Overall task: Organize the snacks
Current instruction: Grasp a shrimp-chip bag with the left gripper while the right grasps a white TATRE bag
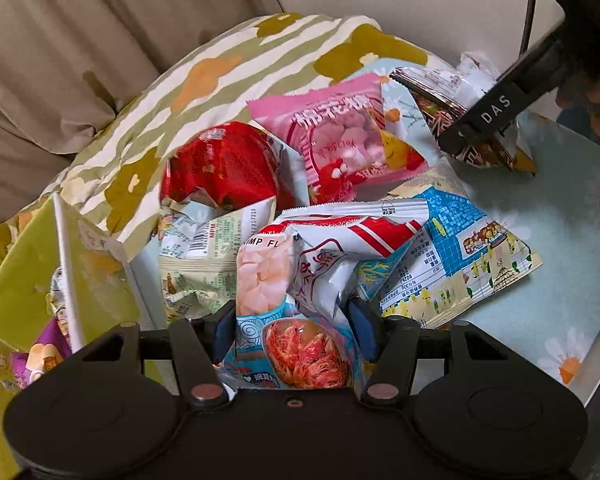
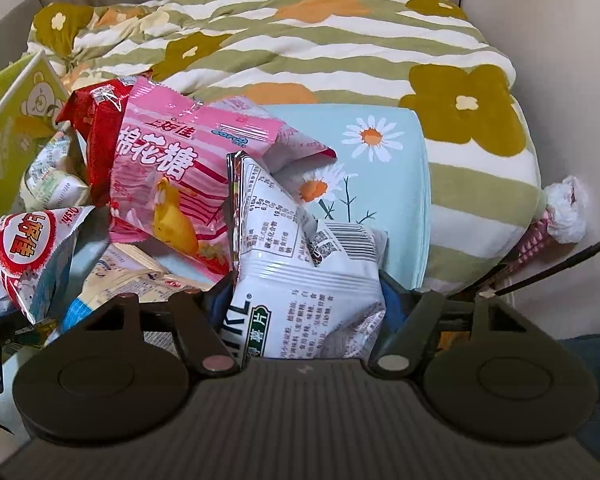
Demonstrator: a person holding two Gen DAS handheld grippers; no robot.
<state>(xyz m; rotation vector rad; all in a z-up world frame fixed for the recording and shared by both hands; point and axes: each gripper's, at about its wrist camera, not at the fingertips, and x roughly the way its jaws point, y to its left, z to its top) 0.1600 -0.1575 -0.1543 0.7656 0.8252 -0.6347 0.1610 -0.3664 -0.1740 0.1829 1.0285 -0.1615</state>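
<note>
My left gripper point(image 1: 294, 332) clamps the shrimp bag point(image 1: 296, 300); my right gripper point(image 2: 306, 300) clamps the chip bag point(image 2: 304, 280). Other bags remain heaped; sorting looks barely begun.

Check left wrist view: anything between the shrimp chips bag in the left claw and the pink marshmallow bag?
Nothing separate. In the left wrist view the shrimp chips bag crumples up almost to the pink marshmallow bag.

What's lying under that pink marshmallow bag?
The pink marshmallow bag overlaps a red packet and rests partly on the blue daisy-print sheet. Anything directly beneath its middle is hidden.
</note>
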